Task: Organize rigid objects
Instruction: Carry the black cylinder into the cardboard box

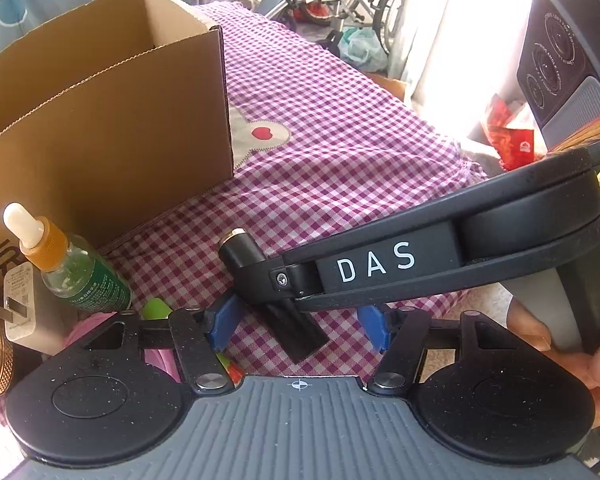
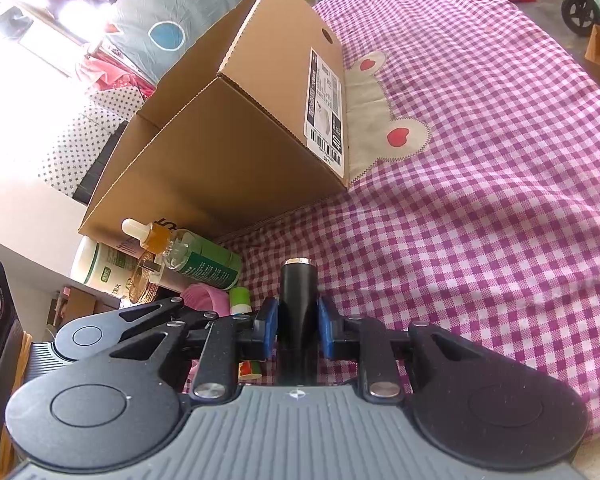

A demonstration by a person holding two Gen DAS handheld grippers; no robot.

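Cardboard box (image 2: 228, 136) stands on the checked cloth (image 2: 480, 220). Dropper bottle (image 2: 188, 254), tub (image 2: 100, 268) and plug adapter (image 1: 24, 308) lie just before the box, at its left end. Black cylinder (image 2: 298, 304) lies right of the bottle, well before the box.

Close, downward-tilted wrist views; shared box (image 1: 100, 120)

You have a slim black cylinder with a metal end cap (image 2: 298, 304) raised over the checked cloth — cap pointing away (its rear end is hidden). Your open brown cardboard box (image 2: 228, 148) stands upright just beyond — its label faces right.
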